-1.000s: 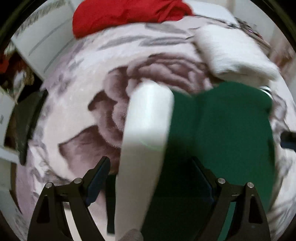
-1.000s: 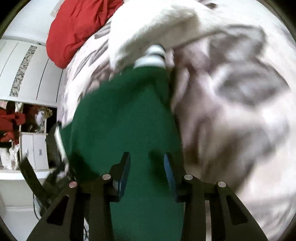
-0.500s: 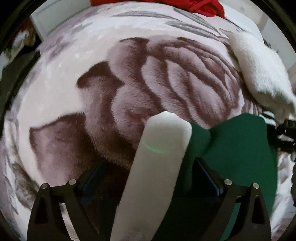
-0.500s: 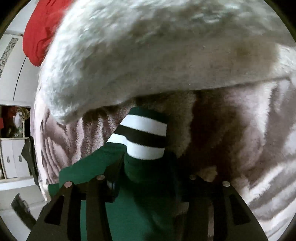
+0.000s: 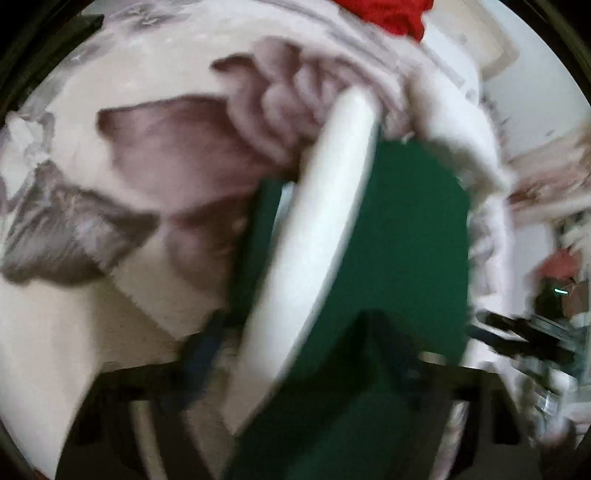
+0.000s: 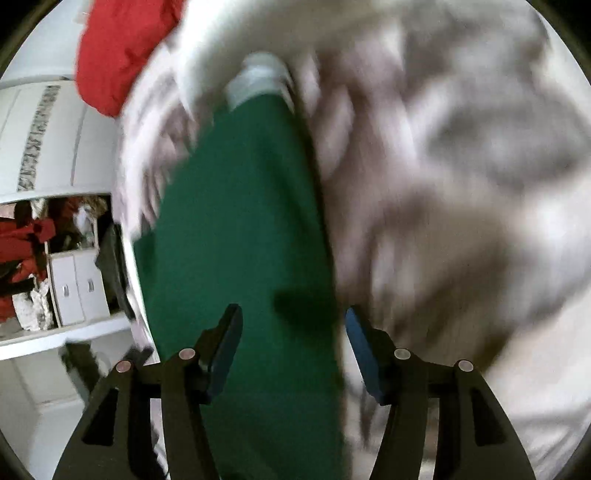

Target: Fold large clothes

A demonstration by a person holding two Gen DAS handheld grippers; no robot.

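A dark green garment (image 5: pixel 402 236) with a white sleeve (image 5: pixel 317 258) lies on a rose-patterned blanket (image 5: pixel 177 173). My left gripper (image 5: pixel 299 354) points steeply down over it, blurred by motion. Its jaws are closing with the white sleeve and green cloth between them; I see no pad pressing on the cloth. In the right wrist view the green garment (image 6: pixel 240 221) runs up to a pale, blurred cuff (image 6: pixel 258 77). My right gripper (image 6: pixel 295 347) hangs over the near end of the garment. Its jaws are opening and its pads stand apart from the cloth.
A red garment (image 6: pixel 118 51) lies at the far end of the blanket (image 6: pixel 461 166), also seen in the left wrist view (image 5: pixel 391 14). A fluffy white cloth (image 5: pixel 458 122) lies beside the green garment. White cabinets and a cluttered shelf (image 6: pixel 66 288) stand past the bed's left edge.
The left view has swung and rolled, and the sleeve now leans to the right; the left jaws stand closer together. The right gripper has backed away from the striped cuff, and its jaws have widened.
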